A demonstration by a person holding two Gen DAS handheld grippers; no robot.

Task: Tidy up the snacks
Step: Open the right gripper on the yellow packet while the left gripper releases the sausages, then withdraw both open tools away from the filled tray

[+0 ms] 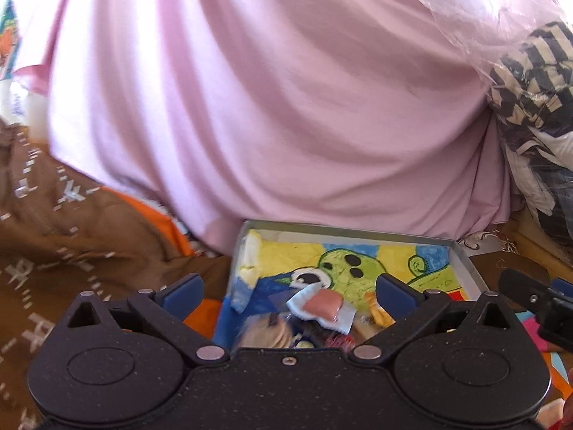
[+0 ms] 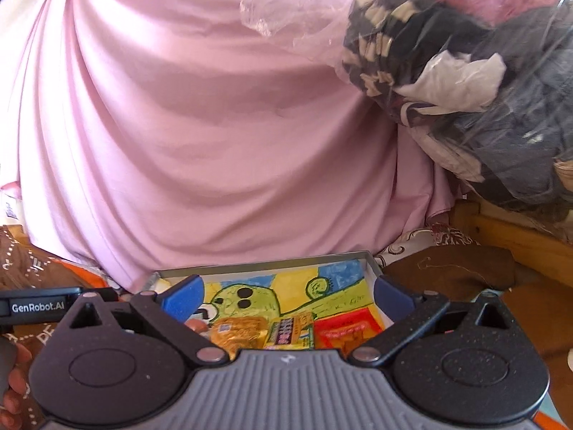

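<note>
- Low in the middle of both views sits a shallow box (image 1: 462, 251) with a grey rim, its floor lined with a child's drawing of a green cartoon figure (image 1: 343, 265); it lies open-topped, so snacks can be dropped in from above.
- At the lower centre of the left wrist view, the left gripper (image 1: 288, 292) hangs over the box's near end with its blue-padded jaws spread wide and nothing between them.
- Just under that gap lies a small packet with a pink centre (image 1: 320, 306) among other wrappers, blurred; it looks loosely heaped rather than lined up.
- Lower centre of the right wrist view, the right gripper (image 2: 286, 295) is likewise spread apart and empty above the box.
- Below it three snacks lie side by side in a row: a golden-brown packet (image 2: 236, 333), a yellow bar (image 2: 290, 333) and a red packet (image 2: 345, 333).
- Filling the upper part of both frames, a pink sheet (image 2: 200, 114) drapes behind the box; a clear bag of clothes (image 2: 465, 71) sits at upper right.
- Judging by the row, sorting is partly done.
</note>
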